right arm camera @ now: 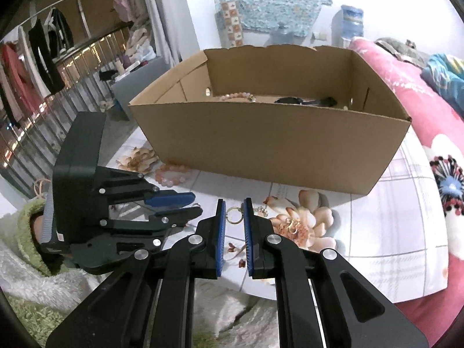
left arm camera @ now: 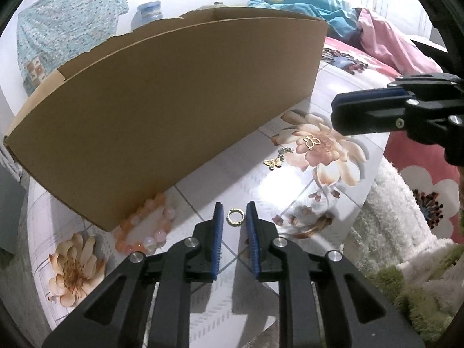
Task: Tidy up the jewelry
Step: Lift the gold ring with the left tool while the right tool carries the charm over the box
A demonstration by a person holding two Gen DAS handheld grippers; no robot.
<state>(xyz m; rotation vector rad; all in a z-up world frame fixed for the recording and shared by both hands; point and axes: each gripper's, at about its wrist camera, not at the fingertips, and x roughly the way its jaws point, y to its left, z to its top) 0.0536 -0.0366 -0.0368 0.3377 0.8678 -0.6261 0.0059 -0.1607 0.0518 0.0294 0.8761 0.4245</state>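
Working left to right across the floral-printed white surface (left arm camera: 220, 174): pink-and-white beaded bracelet (left arm camera: 145, 229) lying against the near wall of the brown cardboard box (left arm camera: 174, 101), at its left corner. Next, small gold ring (left arm camera: 235, 217) flat on the surface. Further right, gold butterfly charm (left arm camera: 273, 163), then gold open-wire butterfly pendant (left arm camera: 311, 141) on a printed flower.

Left hand-held gripper (left arm camera: 235, 219): fingers spread, not touching anything, blue pads either side of the gold ring, which sits dead ahead between the tips. Judged the nearer tool for that ring; closing straight in should suffice. Ring is round, so no long axis to align with.

Right hand-held gripper (right arm camera: 234, 214): fingers likewise spread, holding nothing. In its own view a thin gold loop piece (right arm camera: 234, 214) shows between its tips; whether this is the same ring cannot be told.

Right wrist view looks over the box rim: a pink bead strand (right arm camera: 236, 96) and a dark object (right arm camera: 304, 100) already lie inside. Left wrist view sees only the outer wall, contents hidden, but shows the two butterfly pieces plainly, which are blurred in the other.
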